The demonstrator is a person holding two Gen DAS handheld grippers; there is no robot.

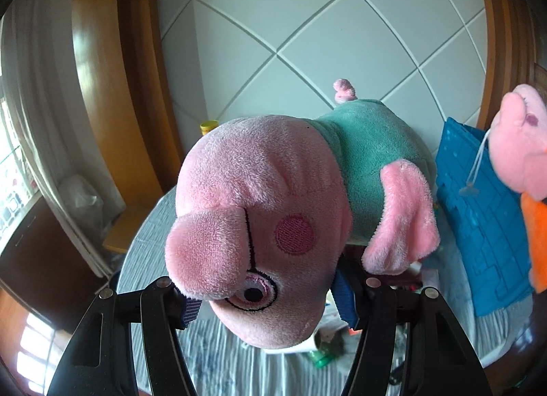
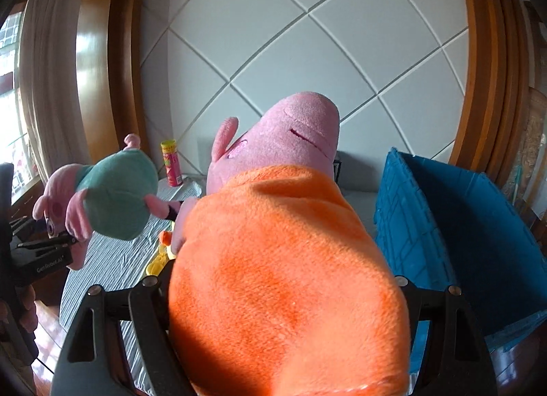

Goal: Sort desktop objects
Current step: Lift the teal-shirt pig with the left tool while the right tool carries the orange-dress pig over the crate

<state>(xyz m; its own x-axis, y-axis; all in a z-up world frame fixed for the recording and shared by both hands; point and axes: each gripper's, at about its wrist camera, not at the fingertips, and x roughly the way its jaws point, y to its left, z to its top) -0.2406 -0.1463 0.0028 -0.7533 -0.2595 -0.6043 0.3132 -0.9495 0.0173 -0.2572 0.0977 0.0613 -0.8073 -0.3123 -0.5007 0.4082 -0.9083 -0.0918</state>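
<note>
your left gripper (image 1: 270, 288) pinches the green-shirted pig (image 1: 273, 221) aloft by its head, the right gripper (image 2: 280, 290) squeezes the orange-dressed pig (image 2: 283, 259) beside the blue crate (image 2: 444, 225), so either soft toy, gripped seemingly shallowly, could slip onto the surface (image 2: 112, 259).

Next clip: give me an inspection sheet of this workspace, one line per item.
Surface: table under grey striped cloth.
Job's things: pig plush in teal dress; pig plush in orange dress; blue crate on the right, open.
Clutter: snack tube by the wall; small items beneath the plushes, unclear.
Grippers: left gripper clamps the teal plush's head; right gripper clamps the orange plush's body.
Cables: nothing seen.
Surroundings: white panelled wall, wooden frame, curtain.
</note>
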